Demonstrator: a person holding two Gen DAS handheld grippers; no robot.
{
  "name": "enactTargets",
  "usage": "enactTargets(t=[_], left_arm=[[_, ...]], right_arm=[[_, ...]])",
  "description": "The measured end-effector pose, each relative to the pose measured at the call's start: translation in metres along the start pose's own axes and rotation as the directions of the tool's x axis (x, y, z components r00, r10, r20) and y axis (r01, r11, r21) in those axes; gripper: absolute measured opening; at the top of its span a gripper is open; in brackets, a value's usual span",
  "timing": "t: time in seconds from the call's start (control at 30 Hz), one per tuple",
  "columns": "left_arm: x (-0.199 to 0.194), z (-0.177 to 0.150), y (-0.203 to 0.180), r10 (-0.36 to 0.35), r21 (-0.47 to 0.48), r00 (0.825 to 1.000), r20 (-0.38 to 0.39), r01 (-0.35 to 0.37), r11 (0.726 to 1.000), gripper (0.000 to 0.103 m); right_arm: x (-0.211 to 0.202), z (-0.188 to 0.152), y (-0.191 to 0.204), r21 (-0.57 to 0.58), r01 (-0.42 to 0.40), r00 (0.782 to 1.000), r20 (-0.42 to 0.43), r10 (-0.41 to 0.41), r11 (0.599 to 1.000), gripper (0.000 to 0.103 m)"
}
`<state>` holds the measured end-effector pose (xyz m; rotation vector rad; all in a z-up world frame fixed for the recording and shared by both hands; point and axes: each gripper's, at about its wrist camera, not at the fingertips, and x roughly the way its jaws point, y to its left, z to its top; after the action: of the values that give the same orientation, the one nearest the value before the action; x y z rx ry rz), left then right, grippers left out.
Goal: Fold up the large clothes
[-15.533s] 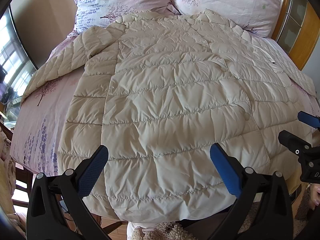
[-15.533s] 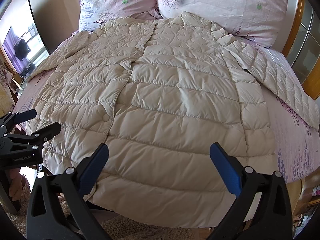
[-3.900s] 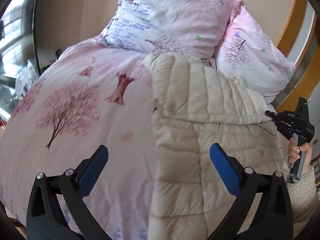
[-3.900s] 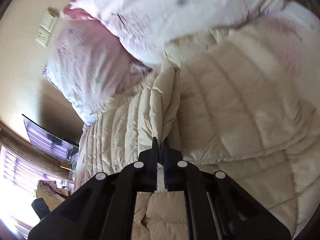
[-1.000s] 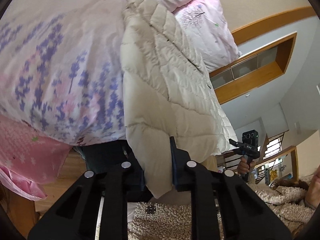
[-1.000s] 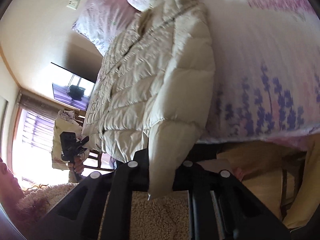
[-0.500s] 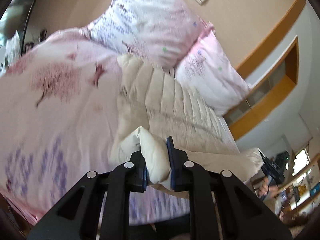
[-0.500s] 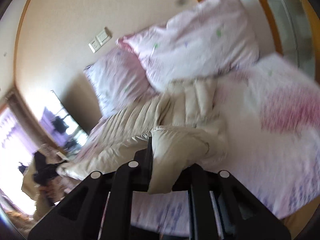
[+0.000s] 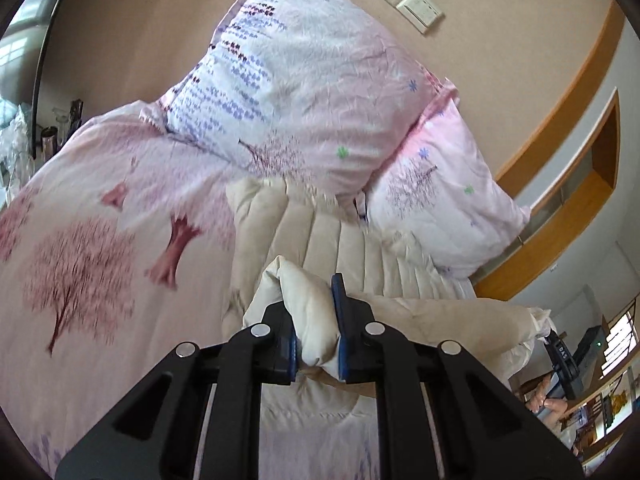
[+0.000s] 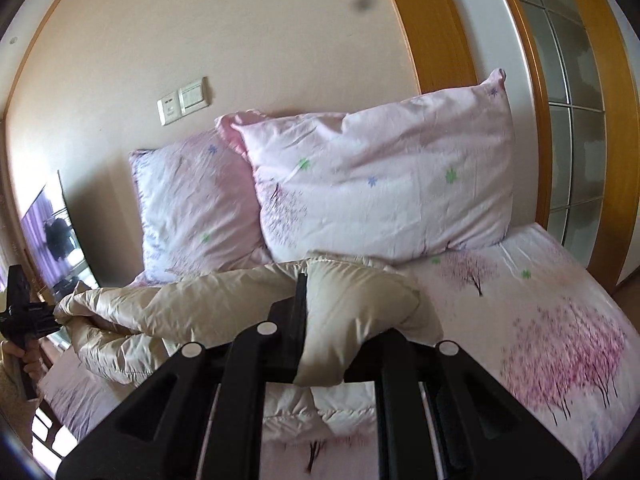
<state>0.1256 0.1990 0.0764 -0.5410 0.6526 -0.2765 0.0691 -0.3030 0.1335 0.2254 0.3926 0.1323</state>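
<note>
A cream quilted down jacket (image 9: 352, 248) lies on the bed, its sides folded in, collar end near the pillows. My left gripper (image 9: 316, 320) is shut on the jacket's bottom hem corner and holds it lifted over the jacket body. My right gripper (image 10: 324, 320) is shut on the other hem corner of the jacket (image 10: 200, 304), also lifted above the bed. The hem spans between the two grippers. The right gripper shows far right in the left wrist view (image 9: 560, 356); the left gripper shows far left in the right wrist view (image 10: 24, 312).
Two pink floral pillows (image 9: 304, 84) (image 10: 384, 184) lean on the wall at the head of the bed. The pink tree-print bedsheet (image 9: 88, 248) (image 10: 560, 320) lies under the jacket. A wooden door frame (image 10: 576, 120) stands right, a TV (image 10: 52, 232) left.
Both grippers, shut on the hem corners, have lifted the hem from the foot of the bed and carried it up and forward toward the pillows, doubling the jacket over.
</note>
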Motion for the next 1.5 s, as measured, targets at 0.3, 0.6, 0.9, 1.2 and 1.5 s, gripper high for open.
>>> enactTargets(t=[0.3,0.6,0.9,1.2,1.5], left_arm=[[0.066,0.074,-0.007,0.042,0.006,0.997,0.065,-0.042,0.999,0.012],[0.132,0.073,0.033,0.066,-0.129,0.998,-0.021,-0.068,0.989,0.012],[0.162,0.078,0.061,-0.022,-0.325,0.999,-0.046,0.006,0.946,0.023],[0.128,0.090,0.071,0.001,-0.289,0.999,0.040,0.011,0.957,0.064],[0.158,0.079,0.061,0.111,-0.157,0.989,-0.099,-0.126,0.980,0.058]], right_arm=[[0.089,0.033,-0.004,0.069,0.101,0.995,-0.003,-0.101,0.992,0.012],[0.173,0.015,-0.022,0.154,0.162,0.976,-0.174,-0.134,0.975,0.012],[0.240,0.023,-0.062,0.411,0.163,0.951,-0.308,-0.032,0.897,0.053],[0.234,0.034,-0.098,0.421,0.198,0.954,-0.289,-0.076,0.885,0.057],[0.255,0.023,-0.101,0.312,0.200,0.908,-0.415,-0.056,0.929,0.048]])
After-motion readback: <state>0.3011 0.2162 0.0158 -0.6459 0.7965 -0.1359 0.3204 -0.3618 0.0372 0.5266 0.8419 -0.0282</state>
